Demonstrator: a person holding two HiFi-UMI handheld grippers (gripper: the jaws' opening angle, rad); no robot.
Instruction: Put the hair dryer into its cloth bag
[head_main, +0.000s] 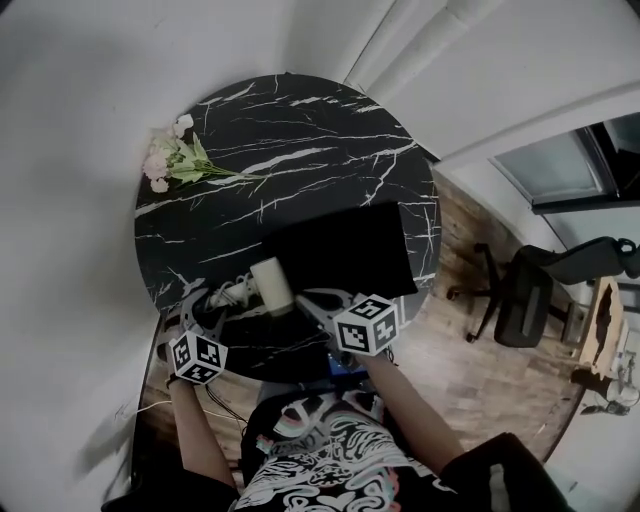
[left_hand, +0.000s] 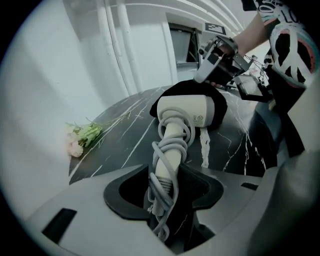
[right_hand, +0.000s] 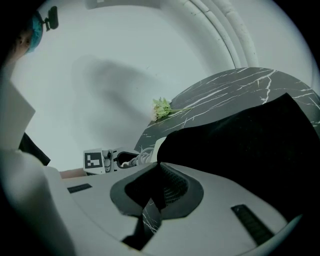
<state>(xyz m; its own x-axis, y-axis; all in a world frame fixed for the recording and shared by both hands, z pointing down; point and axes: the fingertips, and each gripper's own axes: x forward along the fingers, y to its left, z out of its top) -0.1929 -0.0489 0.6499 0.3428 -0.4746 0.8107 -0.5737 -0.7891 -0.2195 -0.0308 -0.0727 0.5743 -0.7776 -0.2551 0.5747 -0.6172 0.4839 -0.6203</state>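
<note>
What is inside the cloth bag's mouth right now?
The nose of the hair dryer appears just inside the cloth bag; body and cord-wrapped handle are outside. The bag's depths are hidden by cloth.

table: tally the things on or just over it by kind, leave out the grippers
hair dryer: 1
cloth bag: 1
bunch of flowers: 1
total: 3

Hair dryer (head_main: 270, 283) apparently touching cloth bag (head_main: 345, 250).
</note>
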